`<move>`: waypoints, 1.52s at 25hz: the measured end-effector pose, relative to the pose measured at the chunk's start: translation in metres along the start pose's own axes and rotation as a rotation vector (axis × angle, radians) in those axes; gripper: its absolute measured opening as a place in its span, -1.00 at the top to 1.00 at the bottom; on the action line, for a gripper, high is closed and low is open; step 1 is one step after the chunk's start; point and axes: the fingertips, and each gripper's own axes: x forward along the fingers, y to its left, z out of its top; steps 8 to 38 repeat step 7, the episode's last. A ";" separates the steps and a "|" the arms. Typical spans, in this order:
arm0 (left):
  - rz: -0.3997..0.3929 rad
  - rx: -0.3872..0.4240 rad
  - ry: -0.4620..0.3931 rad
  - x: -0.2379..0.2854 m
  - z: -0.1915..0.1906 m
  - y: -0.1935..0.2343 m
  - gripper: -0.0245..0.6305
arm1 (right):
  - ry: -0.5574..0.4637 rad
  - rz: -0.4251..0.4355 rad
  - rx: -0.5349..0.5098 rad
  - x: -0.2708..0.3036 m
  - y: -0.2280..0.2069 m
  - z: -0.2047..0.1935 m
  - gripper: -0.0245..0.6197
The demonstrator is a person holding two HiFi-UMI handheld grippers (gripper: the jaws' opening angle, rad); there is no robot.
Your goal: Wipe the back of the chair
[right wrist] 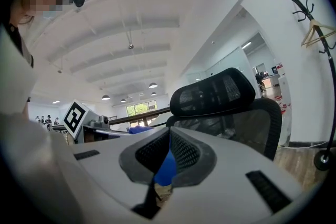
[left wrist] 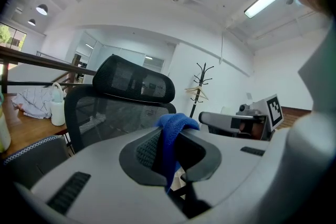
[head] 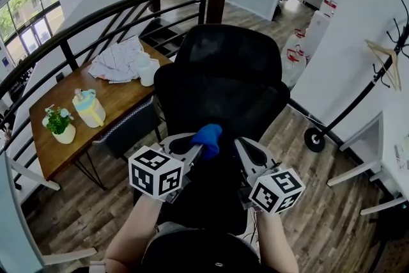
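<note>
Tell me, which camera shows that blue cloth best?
The left gripper view: the blue cloth hangs close up, pinched between the left gripper's jaws. The head view shows it as a small bunch before the chair; the right gripper view catches only a distant sliver.

Upright black mesh office chair (head: 220, 83); bunched blue cloth (head: 208, 137) just behind its backrest.

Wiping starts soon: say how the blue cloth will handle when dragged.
Probably floppy: the blue cloth drapes over the jaws of the left gripper and hangs limp. Likely light: a pinch holds it. Its knit-looking texture may snag on the mesh chair back.
</note>
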 end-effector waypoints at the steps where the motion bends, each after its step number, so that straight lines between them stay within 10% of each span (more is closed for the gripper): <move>1: -0.006 -0.003 0.000 0.001 0.000 -0.001 0.79 | 0.000 -0.002 0.000 0.000 -0.001 0.000 0.83; 38: -0.037 -0.042 -0.001 0.005 -0.002 -0.006 0.79 | -0.002 0.011 0.041 -0.001 -0.004 -0.004 0.83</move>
